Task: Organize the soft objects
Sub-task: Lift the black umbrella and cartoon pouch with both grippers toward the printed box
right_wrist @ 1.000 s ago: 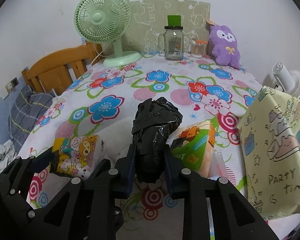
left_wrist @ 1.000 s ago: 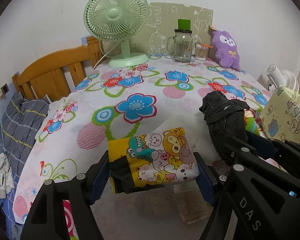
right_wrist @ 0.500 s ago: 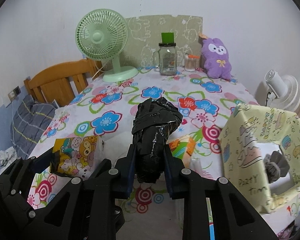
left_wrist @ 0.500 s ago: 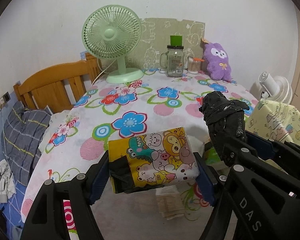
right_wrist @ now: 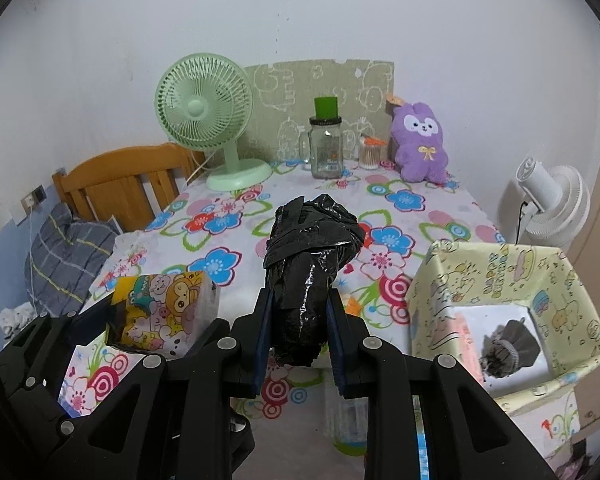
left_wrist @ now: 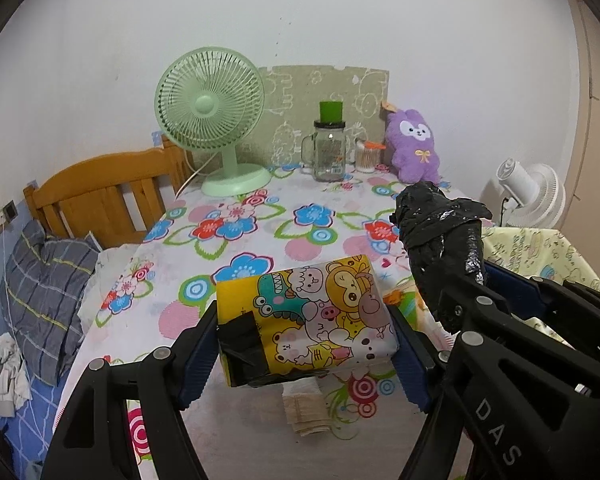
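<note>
My left gripper is shut on a soft yellow cartoon-print pack and holds it above the near edge of the flowered table. My right gripper is shut on a black plastic-wrapped bundle, held upright above the table. Each shows in the other view: the black bundle at the right, the cartoon pack at the left. A pale yellow party-print box stands open at the right with a dark pouch inside.
At the back of the table stand a green fan, a glass jar with a green lid, a small cup of sticks and a purple plush. A wooden bed frame is left. A white fan stands right.
Both grippers have risen and pulled back from the table with their loads still held. The open box and the pouch inside it have come into the right wrist view.
</note>
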Motion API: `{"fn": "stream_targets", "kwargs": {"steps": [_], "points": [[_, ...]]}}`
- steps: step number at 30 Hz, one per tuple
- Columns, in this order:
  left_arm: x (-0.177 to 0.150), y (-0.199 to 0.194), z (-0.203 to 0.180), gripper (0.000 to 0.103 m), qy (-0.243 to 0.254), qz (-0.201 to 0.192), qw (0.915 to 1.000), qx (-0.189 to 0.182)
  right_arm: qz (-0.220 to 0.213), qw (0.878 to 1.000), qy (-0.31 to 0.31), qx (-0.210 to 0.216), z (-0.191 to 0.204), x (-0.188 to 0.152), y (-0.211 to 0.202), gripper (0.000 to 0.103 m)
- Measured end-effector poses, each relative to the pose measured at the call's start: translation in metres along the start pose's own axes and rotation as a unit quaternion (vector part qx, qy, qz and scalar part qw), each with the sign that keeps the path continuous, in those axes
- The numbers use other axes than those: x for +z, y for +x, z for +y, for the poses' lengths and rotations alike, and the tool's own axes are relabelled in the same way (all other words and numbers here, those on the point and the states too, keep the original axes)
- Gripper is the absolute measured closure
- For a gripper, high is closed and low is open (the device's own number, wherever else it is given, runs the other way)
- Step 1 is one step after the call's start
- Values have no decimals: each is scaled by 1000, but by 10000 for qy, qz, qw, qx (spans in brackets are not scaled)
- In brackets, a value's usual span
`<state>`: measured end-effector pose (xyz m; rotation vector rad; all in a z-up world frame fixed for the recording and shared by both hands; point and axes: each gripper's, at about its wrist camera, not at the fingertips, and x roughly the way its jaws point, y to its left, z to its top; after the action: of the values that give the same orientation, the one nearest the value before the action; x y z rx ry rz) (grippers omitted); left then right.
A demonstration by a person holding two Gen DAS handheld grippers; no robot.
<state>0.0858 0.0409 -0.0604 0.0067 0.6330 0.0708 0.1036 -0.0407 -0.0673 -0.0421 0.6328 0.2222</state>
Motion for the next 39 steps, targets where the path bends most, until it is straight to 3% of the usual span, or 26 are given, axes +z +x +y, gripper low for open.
{"fn": "stream_targets", "kwargs": {"steps": [11,39], "points": [[12,-18,-18,24,93,-195,9997,-65,-207,9998,36,-6,-14,10,-24,75],[30,-19,-95,24,263,-339,9979,-480,-370,9988,156,-270,-88,20,-49,75]]}}
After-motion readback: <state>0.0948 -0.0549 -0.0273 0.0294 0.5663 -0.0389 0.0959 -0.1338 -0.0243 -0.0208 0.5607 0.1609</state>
